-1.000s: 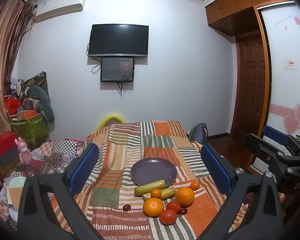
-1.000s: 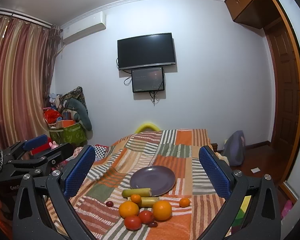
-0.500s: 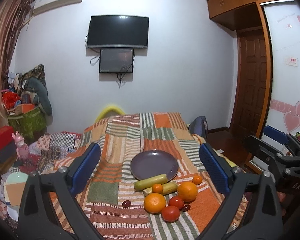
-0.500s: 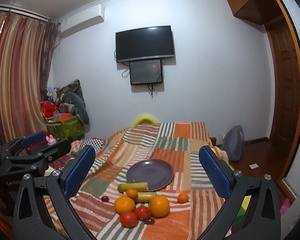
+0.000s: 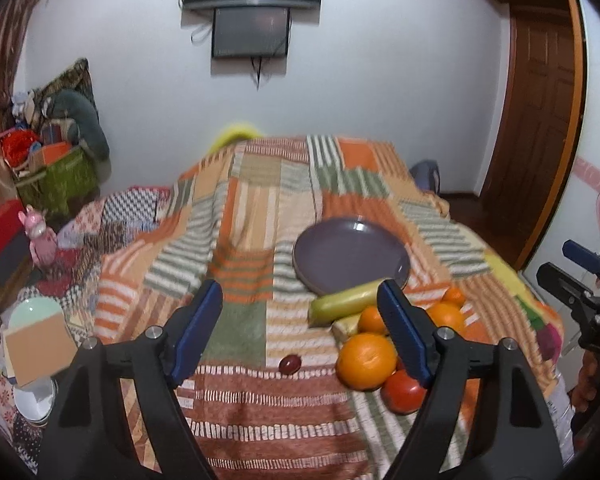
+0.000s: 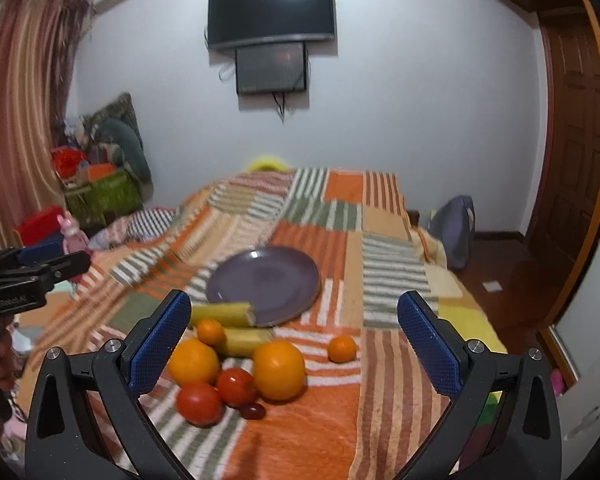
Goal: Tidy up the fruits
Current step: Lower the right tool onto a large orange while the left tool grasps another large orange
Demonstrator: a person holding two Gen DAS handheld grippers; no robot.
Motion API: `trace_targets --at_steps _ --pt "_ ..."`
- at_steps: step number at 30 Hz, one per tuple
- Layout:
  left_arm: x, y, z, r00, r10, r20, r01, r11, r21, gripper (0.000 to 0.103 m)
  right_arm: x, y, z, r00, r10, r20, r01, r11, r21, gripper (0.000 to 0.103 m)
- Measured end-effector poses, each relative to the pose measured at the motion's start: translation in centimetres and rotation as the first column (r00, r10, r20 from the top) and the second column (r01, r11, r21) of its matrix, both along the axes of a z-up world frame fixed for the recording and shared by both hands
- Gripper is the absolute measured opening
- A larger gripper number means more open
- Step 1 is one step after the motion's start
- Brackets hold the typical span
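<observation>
A purple plate [image 5: 350, 254] [image 6: 264, 282] lies empty on a striped patchwork blanket [image 5: 240, 264]. In front of it sits a cluster of fruit: two large oranges [image 6: 278, 368] [image 5: 366, 360], small tangerines [image 6: 342, 349], two red tomatoes [image 6: 198, 402] [image 5: 402, 391], two yellow-green banana pieces [image 5: 346, 306] [image 6: 220, 314] and a dark red grape [image 5: 290, 363] lying apart to the left. My left gripper [image 5: 300, 320] is open above the blanket, left of the cluster. My right gripper [image 6: 292, 338] is open above the fruit. Neither holds anything.
The blanket covers a table or bed with edges dropping off left and right. Bowls and a box [image 5: 36, 340] sit low at the left. Clutter and a green bin [image 5: 60, 176] stand by the left wall. A wooden door [image 5: 540, 120] is at the right.
Both grippers have tilted down and moved closer to the fruit and plate. The fruit has not moved and both stay open.
</observation>
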State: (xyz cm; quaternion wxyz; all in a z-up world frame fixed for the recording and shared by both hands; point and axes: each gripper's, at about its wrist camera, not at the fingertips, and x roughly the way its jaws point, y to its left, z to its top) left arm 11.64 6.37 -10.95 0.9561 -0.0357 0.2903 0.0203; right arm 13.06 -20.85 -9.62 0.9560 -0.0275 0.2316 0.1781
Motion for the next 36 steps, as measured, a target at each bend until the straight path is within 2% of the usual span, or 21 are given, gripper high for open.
trace_targets --at_steps 8,19,25,33,35,36 --pt "3.4 -0.6 -4.6 0.987 -0.062 -0.149 0.055 0.997 -0.049 0.075 3.1 -0.2 -3.6 0.981 0.047 -0.187 -0.045 0.999 0.016 0.077" --pt "6.4 -3.5 -9.6 0.943 -0.165 -0.289 0.137 0.984 -0.115 0.075 5.8 0.6 -7.4 0.944 0.075 -0.32 -0.077 0.997 0.006 0.075" --pt "7.5 -4.2 -11.0 0.929 -0.196 -0.313 0.154 0.976 -0.154 0.075 6.5 1.0 -8.6 0.926 0.093 -0.366 -0.094 0.995 0.016 0.075" --pt "8.4 -5.2 -12.7 0.913 -0.214 -0.347 0.168 0.973 -0.157 0.075 7.3 1.6 -9.8 0.908 0.114 -0.404 -0.116 0.993 0.02 0.074" --pt "8.6 -5.1 -13.0 0.912 -0.216 -0.348 0.165 0.972 -0.168 0.075 7.4 1.7 -10.0 0.9 0.125 -0.417 -0.126 0.992 0.025 0.061" --pt "8.6 -5.1 -13.0 0.914 -0.214 -0.344 0.165 0.972 -0.167 0.075 7.5 1.7 -10.2 0.893 0.139 -0.429 -0.138 0.99 0.035 0.058"
